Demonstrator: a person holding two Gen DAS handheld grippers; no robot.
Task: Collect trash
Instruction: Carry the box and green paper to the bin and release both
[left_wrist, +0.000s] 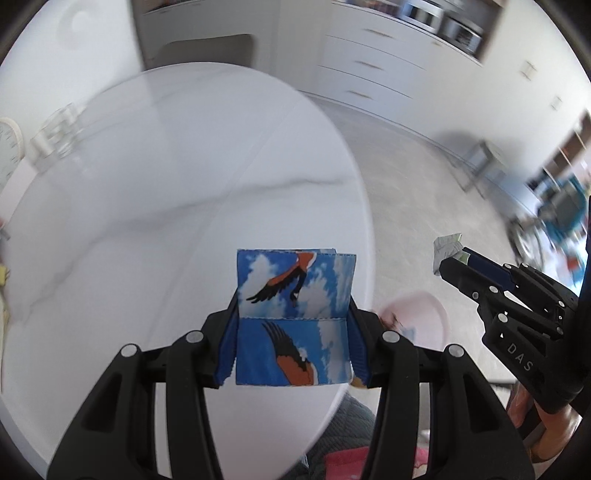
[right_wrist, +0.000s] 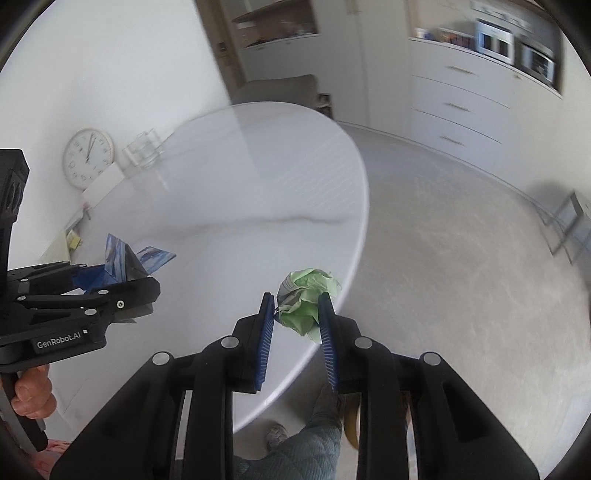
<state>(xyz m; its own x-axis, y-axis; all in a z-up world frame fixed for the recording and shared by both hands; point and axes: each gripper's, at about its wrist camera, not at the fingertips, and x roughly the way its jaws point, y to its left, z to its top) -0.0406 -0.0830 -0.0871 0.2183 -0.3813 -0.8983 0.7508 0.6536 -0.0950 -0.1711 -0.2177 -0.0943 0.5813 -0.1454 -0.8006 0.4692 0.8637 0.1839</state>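
left tool (left_wrist: 293, 325) clamps the blue wrapper (left_wrist: 293, 317), right tool (right_wrist: 297, 314) pinches green paper (right_wrist: 306, 302); pink bin (left_wrist: 417, 317) lies below, between them.

Premises: a home, kitchen-dining area. Evidence: round white marble-look desk (right_wrist: 258, 177); white drawers (right_wrist: 458, 110) along the wall; built-in ovens (right_wrist: 517, 48) above them; wall clock (right_wrist: 88, 158) propped by the desk; carpeted floor (right_wrist: 461, 258).

Both tools are matte black plastic with round silver pivot pins along their linkage arms. The left gripper (left_wrist: 293, 325) and right gripper (right_wrist: 297, 328) carry ribbed blue pads inside the jaws. White lettering reads "GenRobot.AI" and "DAS". Bare fingers (right_wrist: 31, 393) wrap the left handle.
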